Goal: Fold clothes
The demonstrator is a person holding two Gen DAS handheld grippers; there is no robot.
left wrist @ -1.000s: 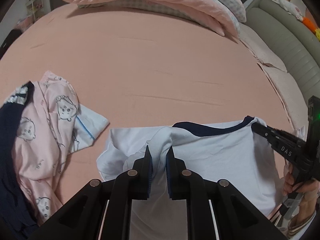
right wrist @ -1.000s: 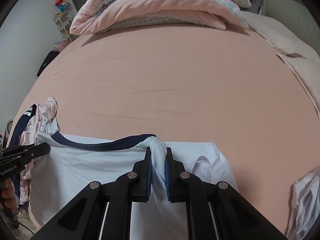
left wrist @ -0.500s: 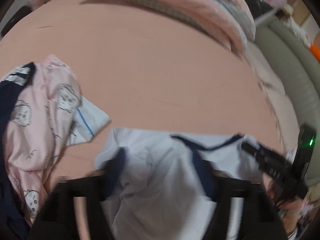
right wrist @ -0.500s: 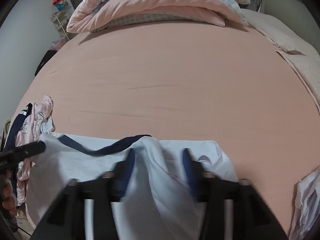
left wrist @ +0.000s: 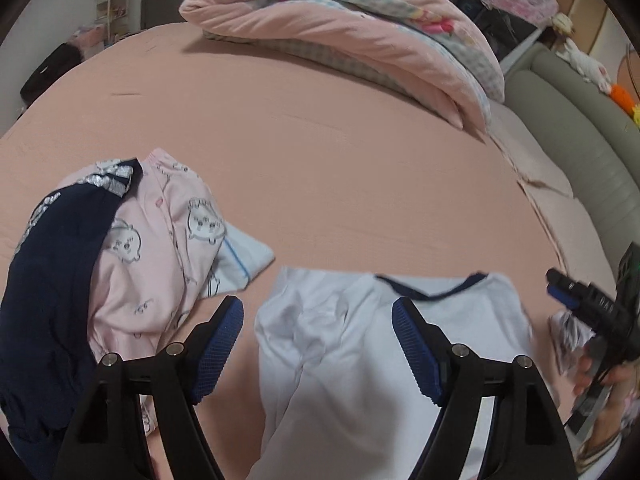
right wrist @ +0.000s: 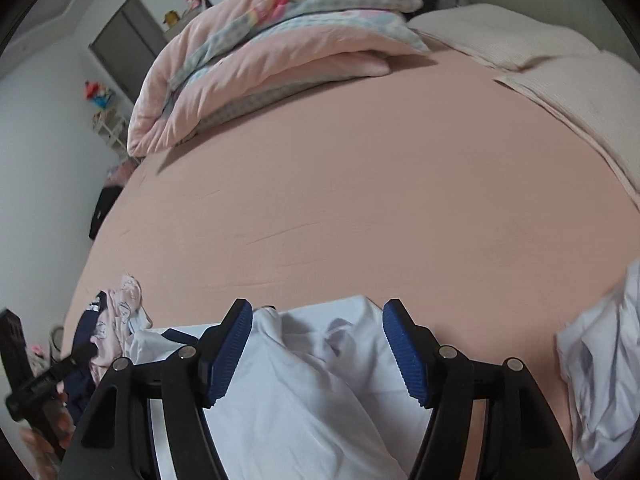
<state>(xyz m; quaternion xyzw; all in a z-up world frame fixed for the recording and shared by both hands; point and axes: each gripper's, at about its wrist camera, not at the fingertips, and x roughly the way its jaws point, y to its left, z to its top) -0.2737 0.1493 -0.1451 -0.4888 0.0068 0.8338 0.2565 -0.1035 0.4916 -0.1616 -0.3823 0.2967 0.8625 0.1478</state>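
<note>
One white shirt [left wrist: 360, 344] with a navy collar lies on the pink bed [left wrist: 320, 160], collar toward the folded quilt [left wrist: 340, 36], set flat for the next fold. Both tools have let go of it: the left gripper [left wrist: 318, 320] is spread wide above its cloth, and the right gripper [right wrist: 318, 322] – jaws just opening – pinches nothing. Left of the shirt sits a heap of pink pyjamas [left wrist: 160, 256], likely awaiting its turn.

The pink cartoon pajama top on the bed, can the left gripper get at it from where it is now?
Probably yes. The pink pajama top lies uncovered just left of the open left gripper, whose fingers hold nothing; only the navy garment overlaps its far side.
</note>
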